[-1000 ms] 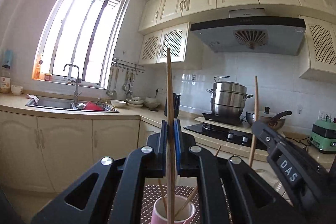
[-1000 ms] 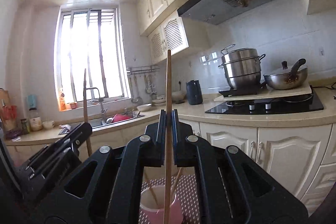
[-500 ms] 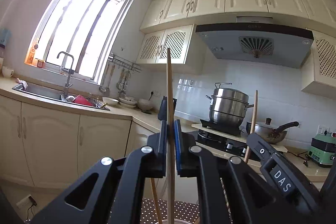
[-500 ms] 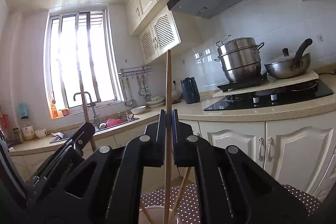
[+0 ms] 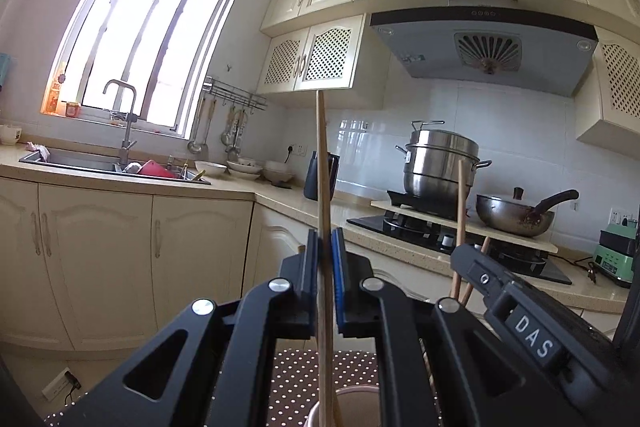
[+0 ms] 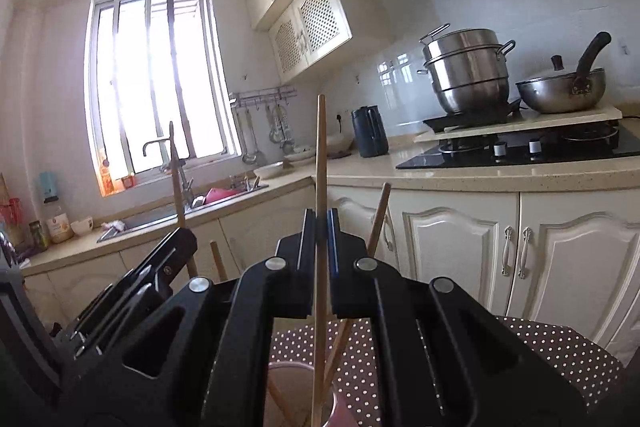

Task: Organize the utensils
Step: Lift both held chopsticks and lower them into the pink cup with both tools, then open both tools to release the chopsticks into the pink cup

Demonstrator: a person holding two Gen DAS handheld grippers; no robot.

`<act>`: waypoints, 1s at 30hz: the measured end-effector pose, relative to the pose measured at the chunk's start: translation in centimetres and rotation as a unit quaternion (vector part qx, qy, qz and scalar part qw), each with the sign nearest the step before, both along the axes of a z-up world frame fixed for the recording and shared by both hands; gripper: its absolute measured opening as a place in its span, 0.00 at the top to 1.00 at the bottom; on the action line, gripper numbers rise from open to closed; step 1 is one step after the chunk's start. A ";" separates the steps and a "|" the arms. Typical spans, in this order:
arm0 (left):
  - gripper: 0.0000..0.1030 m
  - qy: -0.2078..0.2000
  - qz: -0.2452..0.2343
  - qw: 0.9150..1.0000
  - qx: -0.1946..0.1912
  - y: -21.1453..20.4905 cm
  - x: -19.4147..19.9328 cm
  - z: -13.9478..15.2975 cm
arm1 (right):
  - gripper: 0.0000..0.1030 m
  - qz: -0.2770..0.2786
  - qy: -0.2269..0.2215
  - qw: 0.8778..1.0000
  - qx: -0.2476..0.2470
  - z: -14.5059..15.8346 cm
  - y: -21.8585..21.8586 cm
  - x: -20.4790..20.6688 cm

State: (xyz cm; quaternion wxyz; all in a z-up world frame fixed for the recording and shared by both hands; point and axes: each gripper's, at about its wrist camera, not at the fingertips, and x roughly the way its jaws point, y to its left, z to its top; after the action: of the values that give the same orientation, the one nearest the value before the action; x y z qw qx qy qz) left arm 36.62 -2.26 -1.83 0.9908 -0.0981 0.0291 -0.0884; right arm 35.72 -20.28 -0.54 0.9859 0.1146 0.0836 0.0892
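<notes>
My left gripper is shut on an upright wooden chopstick whose lower end reaches down into a pink cup below. My right gripper is shut on another upright wooden chopstick, its lower end in the same pink cup. Other chopsticks lean in the cup. The right gripper shows in the left wrist view with its chopstick; the left gripper shows in the right wrist view with its chopstick.
The cup stands on a brown polka-dot cloth. Behind are cream cabinets, a sink with faucet, a dark kettle, a steel steamer pot and a wok on the stove.
Both grippers, still holding their chopsticks, have come lower over the cup, so the pink cup rim shows again at the bottom of both views.
</notes>
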 end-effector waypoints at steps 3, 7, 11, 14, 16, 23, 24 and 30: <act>0.93 0.005 -0.003 1.000 0.025 0.0 -0.2 -0.2 | 0.94 0.002 -0.003 1.000 -0.022 -0.5 0.3 -0.6; 0.74 0.008 -0.004 0.998 0.058 0.1 -0.7 -0.4 | 0.94 0.029 0.008 0.999 -0.045 -0.6 0.6 -1.1; 0.70 0.000 -0.002 0.998 0.070 0.3 -1.7 -0.3 | 0.93 0.023 0.010 0.997 -0.068 -0.6 0.7 -1.8; 0.70 0.001 0.002 0.997 0.076 0.4 -2.2 -0.2 | 0.92 0.014 0.021 0.998 -0.060 -0.7 0.0 -1.9; 0.70 0.000 0.005 0.997 0.079 0.5 -2.6 -0.2 | 0.90 0.011 0.028 0.998 -0.055 -0.8 -0.5 -2.0; 0.70 0.003 0.013 0.996 0.087 0.4 -3.5 -0.1 | 0.48 0.010 0.020 0.999 -0.050 -0.9 -1.4 -3.0; 0.70 0.003 0.014 0.996 0.088 0.3 -3.6 0.0 | 0.48 0.011 0.020 0.998 -0.051 -0.9 -1.4 -3.1; 0.70 0.008 0.021 0.995 0.093 0.2 -4.5 0.0 | 0.44 0.011 0.020 0.998 -0.053 -0.9 -1.5 -3.9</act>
State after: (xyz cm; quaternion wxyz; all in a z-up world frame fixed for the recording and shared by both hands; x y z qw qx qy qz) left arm 32.13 -2.02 -1.87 0.9970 -0.0064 0.0427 -0.0640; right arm 31.86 -21.79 -1.43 0.9876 0.0629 0.1091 0.0937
